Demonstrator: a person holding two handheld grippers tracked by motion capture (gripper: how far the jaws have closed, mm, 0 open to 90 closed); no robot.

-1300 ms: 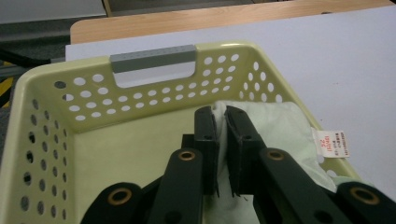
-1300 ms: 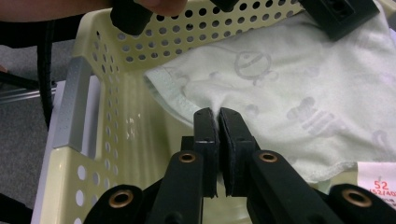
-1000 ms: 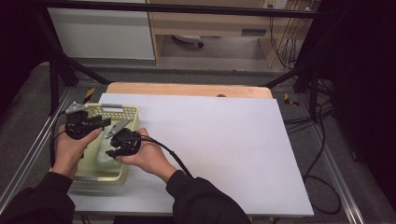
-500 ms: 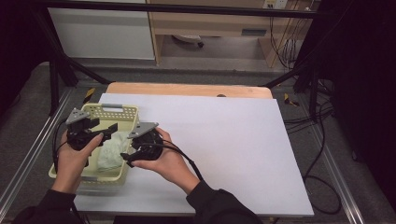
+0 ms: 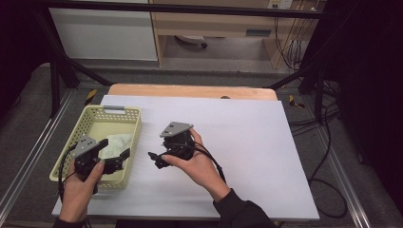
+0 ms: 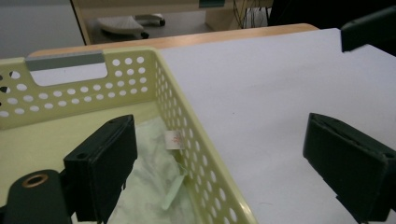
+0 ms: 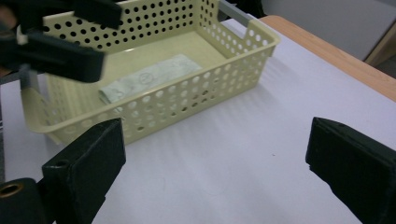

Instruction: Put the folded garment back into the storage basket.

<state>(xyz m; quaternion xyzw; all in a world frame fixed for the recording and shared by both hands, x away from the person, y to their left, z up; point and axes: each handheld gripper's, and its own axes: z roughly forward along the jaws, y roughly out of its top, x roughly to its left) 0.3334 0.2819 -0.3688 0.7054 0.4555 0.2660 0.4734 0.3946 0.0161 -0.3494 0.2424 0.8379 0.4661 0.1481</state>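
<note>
Both hands have drawn back from the basket [image 5: 90,124] since a second ago, when the two grippers were down inside it over the cloth; the left gripper [image 5: 119,160] now sits above the basket's near right wall, and the right gripper [image 5: 156,159] has come out over the bare white worktop [image 5: 247,142], just beside the basket. Their jaws have just been opening and now stand wide, with nothing between them. From where I stand, the pale yellow plastic basket rests on the left part of the worktop, its walls pierced with rows of round holes and a grey-capped handle cut-out [image 6: 64,60] at the far end. Inside it lies a folded, pale greenish-white cloth [image 7: 149,78], flat on the basket floor toward the near right side, close against the right wall. In the left gripper view a small white label [image 6: 174,139] shows at the cloth's edge, right by the perforated wall. In the right gripper view the cloth reads as a long folded strip with a faint round mark on it, and the far half of the basket floor lies bare beyond it. The left gripper's black jaws cross the upper left of that view, above the basket's corner.
</note>
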